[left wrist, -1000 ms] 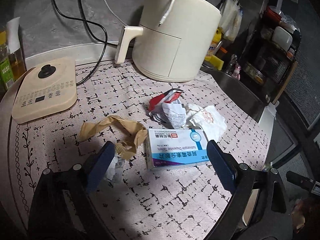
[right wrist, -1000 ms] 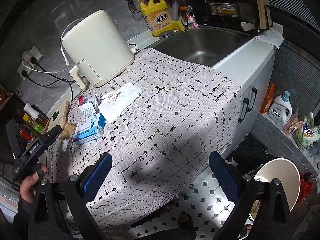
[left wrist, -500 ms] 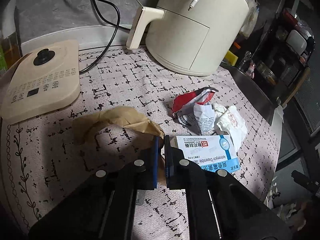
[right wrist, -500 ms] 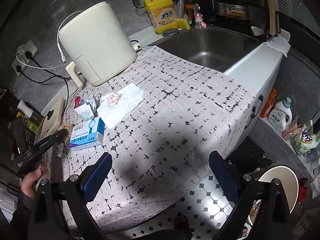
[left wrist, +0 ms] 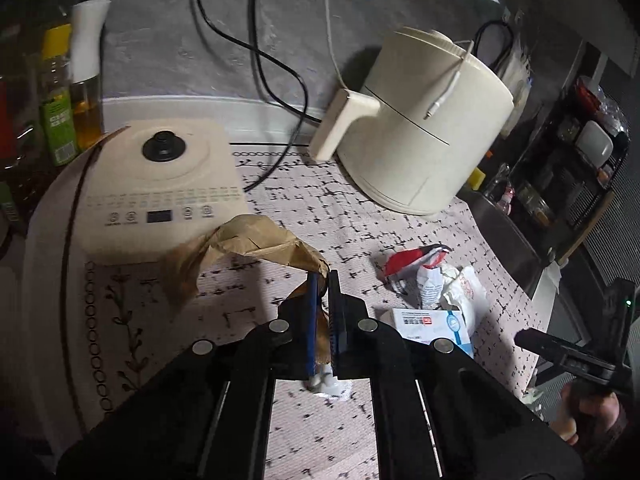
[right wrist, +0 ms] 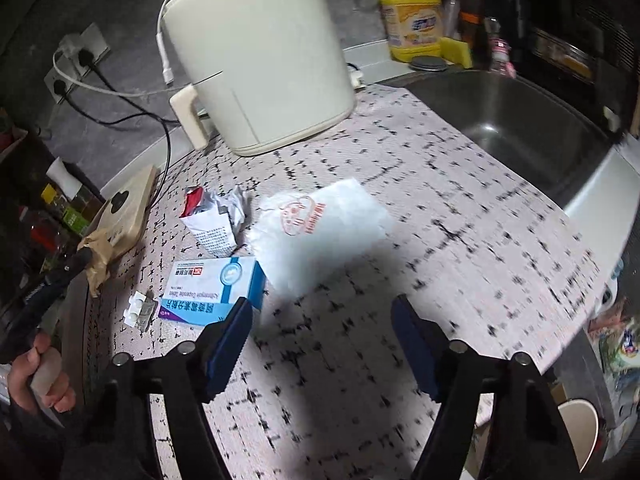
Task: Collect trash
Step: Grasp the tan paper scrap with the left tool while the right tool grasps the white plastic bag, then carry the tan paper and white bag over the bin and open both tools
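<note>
Pinching a strip of brown paper (left wrist: pixel 240 240) between its closed fingers, the left tool (left wrist: pixel 324 280) holds it up off the worktop (left wrist: pixel 320 208), the free end trailing over the cooker base (left wrist: pixel 160 184). The right tool (right wrist: pixel 320 320) hangs with fingers apart just beside the blue medicine box (right wrist: pixel 216 288), gripping nothing. Only a thin edge looks clamped, so the paper could tear or slip free, and its tail might drag the pill strip (right wrist: pixel 138 310).
</note>
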### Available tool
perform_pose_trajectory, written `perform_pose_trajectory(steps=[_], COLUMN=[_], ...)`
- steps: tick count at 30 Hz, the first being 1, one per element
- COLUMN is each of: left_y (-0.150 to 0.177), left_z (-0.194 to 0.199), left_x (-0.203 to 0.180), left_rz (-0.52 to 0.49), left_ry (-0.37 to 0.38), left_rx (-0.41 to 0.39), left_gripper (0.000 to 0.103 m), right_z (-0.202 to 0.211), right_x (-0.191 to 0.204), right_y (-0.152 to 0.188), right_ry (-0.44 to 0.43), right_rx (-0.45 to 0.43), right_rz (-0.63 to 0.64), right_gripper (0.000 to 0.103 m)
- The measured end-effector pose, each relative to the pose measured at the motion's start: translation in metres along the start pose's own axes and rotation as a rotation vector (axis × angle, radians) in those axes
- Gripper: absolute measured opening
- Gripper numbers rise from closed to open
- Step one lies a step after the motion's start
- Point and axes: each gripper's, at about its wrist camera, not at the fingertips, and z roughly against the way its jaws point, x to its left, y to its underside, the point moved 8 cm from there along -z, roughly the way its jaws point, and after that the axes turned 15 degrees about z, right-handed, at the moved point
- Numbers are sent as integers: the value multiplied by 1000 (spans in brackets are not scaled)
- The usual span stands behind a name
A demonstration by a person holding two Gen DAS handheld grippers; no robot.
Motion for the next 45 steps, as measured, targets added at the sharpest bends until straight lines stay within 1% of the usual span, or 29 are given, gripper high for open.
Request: perform_pose_trajectory(steps=[1, 6, 7, 9, 11, 12, 14, 15, 16, 17, 18, 19, 20, 26, 32, 39, 45], left_y=[0, 4, 6, 9, 11, 11, 12, 12, 13, 13, 13, 12, 12, 18, 38, 72, 117], left_z=[1, 8, 8, 9, 10, 10, 11, 11, 10, 9, 9, 8, 8, 6, 3, -7, -16], left_x=[4, 23, 26, 31, 32, 32, 30, 28, 26, 23, 21, 16, 12, -21, -60, -122, -183], left_rz=[3, 25, 29, 31, 32, 31, 28, 26, 23, 20, 17, 11, 6, -32, -71, -142, -211], left_ry=[-7, -44, -51, -61, -67, -67, -67, -66, -64, -62, -59, -54, -49, -8, 39, 108, 176], left_rx=[-1, 1, 3, 8, 9, 8, 7, 7, 8, 9, 10, 8, 5, 2, 22, 72, 143], left_gripper=[6, 6, 6, 6, 6, 6, 6, 6, 6, 6, 6, 6, 6, 6, 6, 6, 6], right_z=[-6, -35, -41, -52, -60, -63, -67, -68, -68, -68, -68, -67, -63, -22, 25, 72, 109], right_x=[4, 15, 15, 12, 10, 10, 12, 13, 14, 15, 15, 14, 13, -2, -27, -68, -121], right_y=[-3, -13, -14, -14, -15, -15, -14, -14, -13, -13, -12, -12, -11, -10, 3, 38, 80], right_ry=[-7, -15, -9, 13, 20, 27, 56, 76, 101, 84, 59, 49, 61, 28, 14, 38, 99], right_rx=[7, 35, 42, 59, 66, 68, 69, 71, 74, 76, 85, 95, 94, 20, -41, -64, -60], right_rz=[12, 66, 71, 81, 92, 106, 154, 181, 212, 215, 201, 194, 198, 137, 68, -18, -99], right_gripper=[63, 54, 50, 47, 45, 42, 34, 27, 16, 8, 3, 3, 2, 2, 2, 2, 2])
